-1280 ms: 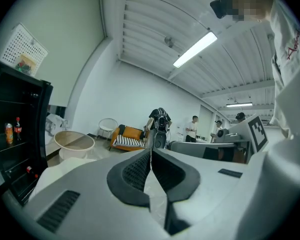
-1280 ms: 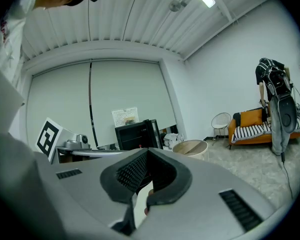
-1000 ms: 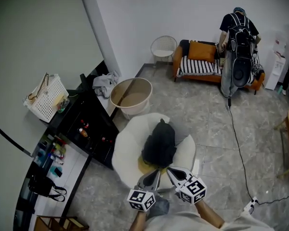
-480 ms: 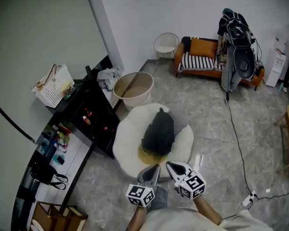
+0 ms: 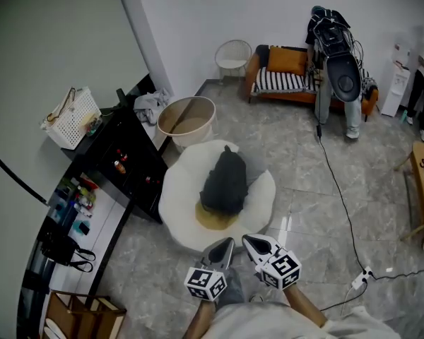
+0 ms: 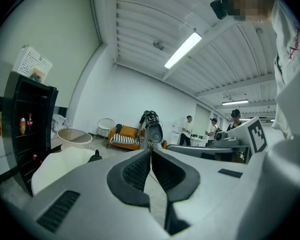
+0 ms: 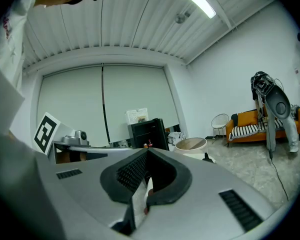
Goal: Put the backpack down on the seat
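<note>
You are holding the left gripper (image 5: 225, 247) and right gripper (image 5: 251, 243) pinched together, both empty. The backpack (image 5: 225, 182) is lying on the white seat (image 5: 177, 207) just beyond, lengthwise near-to-far, nearer your left.

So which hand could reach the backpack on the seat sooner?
Probably left: the left gripper lines up with the backpack, the right gripper sits slightly aside. Both are shut and empty.
</note>
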### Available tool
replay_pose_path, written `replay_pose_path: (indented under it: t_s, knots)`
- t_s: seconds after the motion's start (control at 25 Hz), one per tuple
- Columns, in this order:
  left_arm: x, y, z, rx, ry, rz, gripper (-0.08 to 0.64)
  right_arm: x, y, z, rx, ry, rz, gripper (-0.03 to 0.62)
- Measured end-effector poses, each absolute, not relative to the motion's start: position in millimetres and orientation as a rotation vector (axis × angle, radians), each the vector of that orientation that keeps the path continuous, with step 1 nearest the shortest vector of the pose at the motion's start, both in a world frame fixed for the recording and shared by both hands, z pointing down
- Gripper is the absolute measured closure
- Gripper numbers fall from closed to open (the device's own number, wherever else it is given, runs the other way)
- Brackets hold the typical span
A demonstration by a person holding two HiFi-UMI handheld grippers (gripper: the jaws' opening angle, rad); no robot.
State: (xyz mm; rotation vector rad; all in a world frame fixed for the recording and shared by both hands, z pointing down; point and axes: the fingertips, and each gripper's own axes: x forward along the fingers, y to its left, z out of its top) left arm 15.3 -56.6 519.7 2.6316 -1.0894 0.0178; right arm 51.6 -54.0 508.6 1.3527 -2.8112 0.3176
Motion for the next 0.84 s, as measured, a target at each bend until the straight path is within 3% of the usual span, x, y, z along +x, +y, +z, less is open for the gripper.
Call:
replay_pose_path:
  t_s: [0.84]
  knots:
    - [19.9,-42.3,508.3,2.66,-1.093,-0.017,0.525,53.6,-45.0,495.7,1.357,-2.83,0.26,0.566]
